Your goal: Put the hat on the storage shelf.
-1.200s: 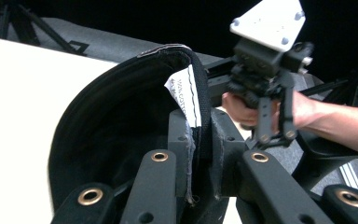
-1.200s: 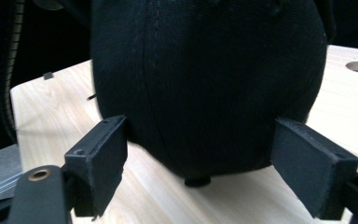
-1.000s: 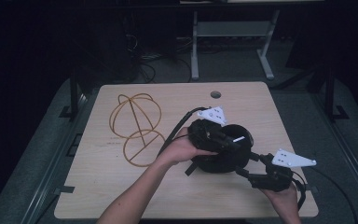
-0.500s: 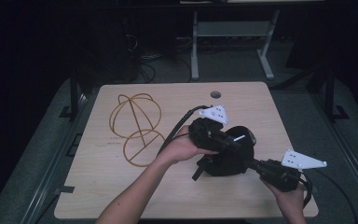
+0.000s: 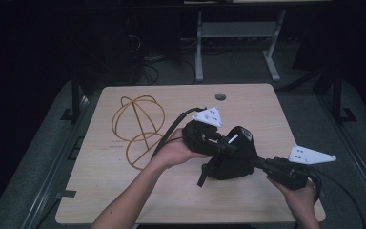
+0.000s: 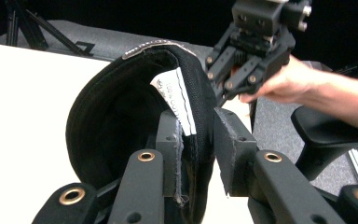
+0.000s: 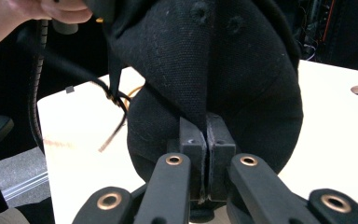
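At frame centre the black cap (image 5: 231, 160) stretches between the left gripper (image 5: 224, 145), pinching its upper-left rim, and the right gripper (image 5: 259, 163), clamping its lower-right fabric.

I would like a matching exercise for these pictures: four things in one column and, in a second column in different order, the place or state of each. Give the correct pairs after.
Things:
1. black cap
2. wire hat stand
3. left gripper
4. right gripper

Places or states:
A. lies on the table's left part, touched by no gripper
B. shut on a fold of the cap's outer cloth
C. held up between both grippers
D. jaws on either side of the cap's rim, beside the white label

Pairs: 1-C, 2-A, 3-D, 4-B
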